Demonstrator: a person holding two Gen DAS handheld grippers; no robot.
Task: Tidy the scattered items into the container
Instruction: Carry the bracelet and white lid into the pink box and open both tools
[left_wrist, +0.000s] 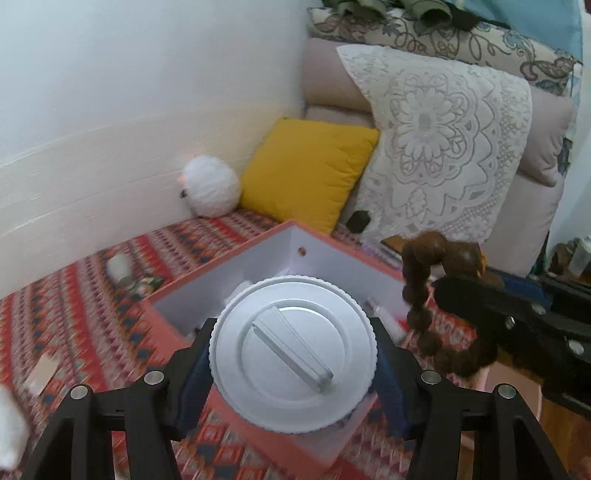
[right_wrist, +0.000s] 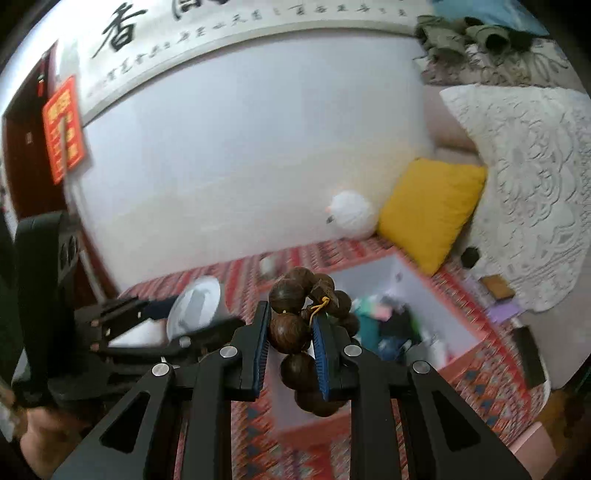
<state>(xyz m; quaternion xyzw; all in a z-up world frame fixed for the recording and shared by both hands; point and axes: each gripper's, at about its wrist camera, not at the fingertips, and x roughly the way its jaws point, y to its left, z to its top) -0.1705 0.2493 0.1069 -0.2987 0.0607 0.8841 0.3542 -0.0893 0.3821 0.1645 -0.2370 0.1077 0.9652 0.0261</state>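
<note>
Jaws round ribbed white lid (left_wrist: 293, 363) and glossy brown wooden beads (right_wrist: 291, 325)

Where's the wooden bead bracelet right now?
The bead bracelet is clamped in the right claw, held in the air above the near edge of the orange box. In the left wrist view it hangs right of the white lid.

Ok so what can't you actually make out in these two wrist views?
- Left wrist view: the white lid in the left gripper hides whatever body sits under it and much of the box interior.
- Right wrist view: box contents are motion-blurred, and the wooden beads cover the near corner.
</note>
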